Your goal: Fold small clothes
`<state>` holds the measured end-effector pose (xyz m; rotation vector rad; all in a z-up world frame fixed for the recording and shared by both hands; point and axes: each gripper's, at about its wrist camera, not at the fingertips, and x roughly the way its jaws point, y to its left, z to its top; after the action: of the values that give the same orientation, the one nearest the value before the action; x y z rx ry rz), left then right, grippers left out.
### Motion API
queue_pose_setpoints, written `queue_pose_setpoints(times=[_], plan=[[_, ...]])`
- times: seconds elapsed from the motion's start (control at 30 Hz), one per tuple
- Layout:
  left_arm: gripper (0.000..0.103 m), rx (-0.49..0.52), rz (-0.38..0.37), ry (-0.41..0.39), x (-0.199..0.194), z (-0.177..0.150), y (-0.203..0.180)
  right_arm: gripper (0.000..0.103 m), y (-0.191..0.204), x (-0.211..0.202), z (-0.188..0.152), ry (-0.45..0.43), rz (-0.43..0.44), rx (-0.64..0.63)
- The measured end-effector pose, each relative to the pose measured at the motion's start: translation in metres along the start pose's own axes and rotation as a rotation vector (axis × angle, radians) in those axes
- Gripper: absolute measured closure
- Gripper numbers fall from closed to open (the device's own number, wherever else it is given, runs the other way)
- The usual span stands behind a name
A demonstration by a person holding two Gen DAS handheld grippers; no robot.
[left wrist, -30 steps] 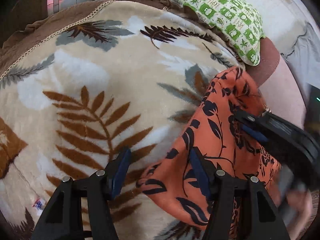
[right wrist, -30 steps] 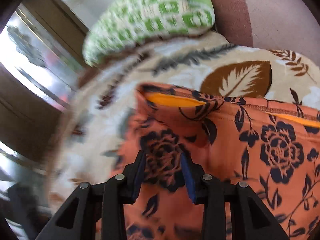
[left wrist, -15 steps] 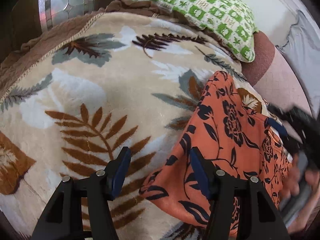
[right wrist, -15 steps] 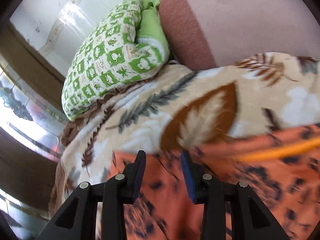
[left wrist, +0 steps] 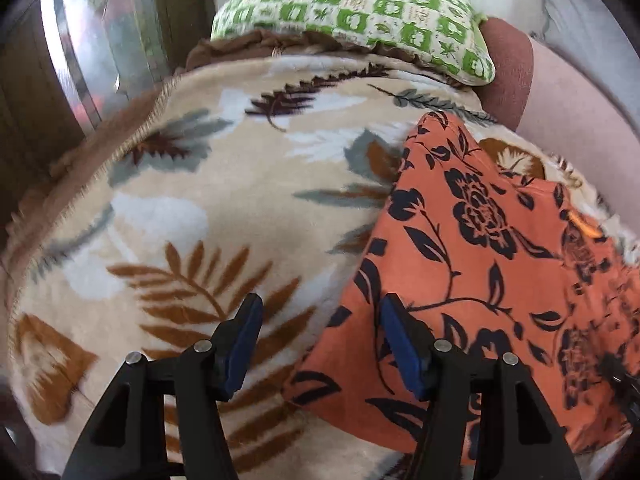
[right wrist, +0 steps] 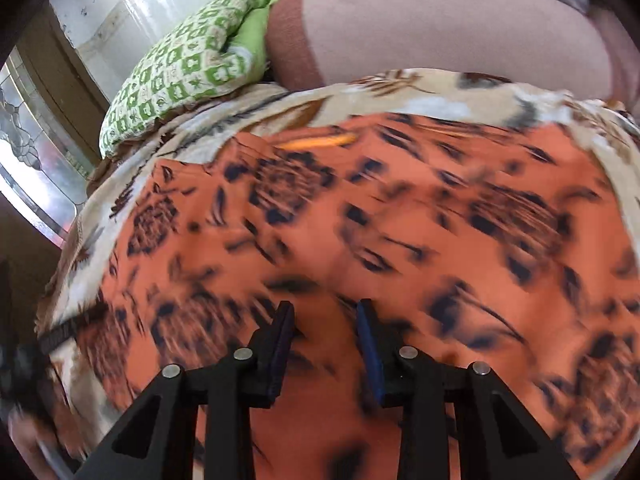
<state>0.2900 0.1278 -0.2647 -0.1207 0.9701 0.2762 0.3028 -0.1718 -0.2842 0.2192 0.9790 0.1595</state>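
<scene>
An orange garment with dark flowers (left wrist: 472, 264) lies spread on a leaf-patterned blanket (left wrist: 208, 200). My left gripper (left wrist: 320, 312) hovers open over the garment's near left edge. Its right finger (left wrist: 394, 332) is above the cloth and its left finger (left wrist: 246, 332) above the blanket. In the blurred right wrist view the same garment (right wrist: 400, 220) fills the middle. My right gripper (right wrist: 325, 312) hangs over it with its jaws closing. A gap still shows between the pads, and I see no cloth pinched in it.
A green-and-white checked pillow (left wrist: 360, 12) lies at the blanket's far end beside a pink and brown cushion (right wrist: 420, 32). A patterned glass door (right wrist: 32, 168) stands to the left. The blanket's brown fringe (left wrist: 120, 132) marks its left edge.
The right gripper swept off the garment's folded part and back across the cloth, its jaws narrowing. The garment now lies spread out flatter. The left gripper rolled and shifted slightly, still open.
</scene>
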Motion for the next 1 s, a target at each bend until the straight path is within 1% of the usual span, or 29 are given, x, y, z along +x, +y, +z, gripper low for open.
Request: queue_pose_setpoints(times=[0.03, 0.1, 0.17, 0.23, 0.33, 0.37, 0.43, 0.47, 0.53, 0.57, 0.63, 0.67, 0.7, 0.77, 0.87, 0.9, 1.0], plan=[[0.040, 0.017, 0.022, -0.010, 0.000, -0.001, -0.002, 0.072, -0.007, -0.005, -0.006, 0.000, -0.019, -0.015], [0.040, 0.034, 0.043, -0.013, 0.001, -0.002, -0.005, 0.078, -0.025, -0.018, -0.016, 0.003, -0.021, -0.028], [0.041, 0.034, 0.050, -0.017, 0.000, -0.002, -0.006, 0.077, -0.037, -0.028, -0.018, 0.016, -0.001, -0.007], [0.041, 0.002, 0.028, -0.023, -0.006, -0.001, -0.003, 0.075, -0.049, -0.040, -0.014, 0.030, -0.043, 0.030], [0.041, -0.030, -0.036, -0.053, -0.016, 0.000, -0.004, 0.075, -0.072, -0.060, -0.003, -0.061, -0.025, 0.090], [0.041, -0.029, -0.055, -0.063, -0.019, 0.000, -0.007, 0.075, -0.086, -0.063, 0.007, -0.085, -0.047, 0.132], [0.041, -0.013, -0.111, -0.079, -0.023, -0.001, -0.018, 0.075, -0.109, -0.057, 0.023, -0.097, -0.072, 0.198], [0.041, 0.004, -0.127, -0.082, -0.024, -0.002, -0.025, 0.075, -0.119, -0.052, 0.030, -0.099, -0.077, 0.225], [0.041, 0.038, -0.128, -0.083, -0.024, -0.003, -0.037, 0.075, -0.131, -0.038, 0.041, -0.078, -0.085, 0.258], [0.041, 0.053, -0.116, -0.079, -0.022, -0.003, -0.042, 0.075, -0.138, -0.028, 0.047, -0.062, -0.107, 0.267], [0.041, 0.073, -0.054, -0.057, -0.014, -0.003, -0.045, 0.078, -0.144, -0.016, 0.051, -0.043, -0.166, 0.261], [0.041, 0.069, -0.023, -0.042, -0.008, -0.003, -0.043, 0.078, -0.146, -0.011, 0.052, -0.036, -0.211, 0.253], [0.039, 0.049, -0.009, -0.026, -0.003, -0.002, -0.038, 0.078, -0.147, -0.011, 0.051, -0.036, -0.229, 0.249], [0.037, -0.003, -0.040, -0.002, 0.001, 0.001, -0.027, 0.078, -0.149, -0.014, 0.049, -0.032, -0.249, 0.254], [0.037, -0.025, -0.031, -0.002, -0.004, 0.002, -0.019, 0.077, -0.142, -0.029, 0.043, -0.030, -0.300, 0.257], [0.037, -0.045, -0.041, 0.000, -0.007, 0.003, -0.014, 0.073, -0.140, -0.035, 0.041, -0.036, -0.298, 0.257], [0.038, -0.130, -0.082, 0.003, -0.013, 0.003, 0.004, 0.073, -0.114, -0.057, 0.025, -0.048, -0.197, 0.241]])
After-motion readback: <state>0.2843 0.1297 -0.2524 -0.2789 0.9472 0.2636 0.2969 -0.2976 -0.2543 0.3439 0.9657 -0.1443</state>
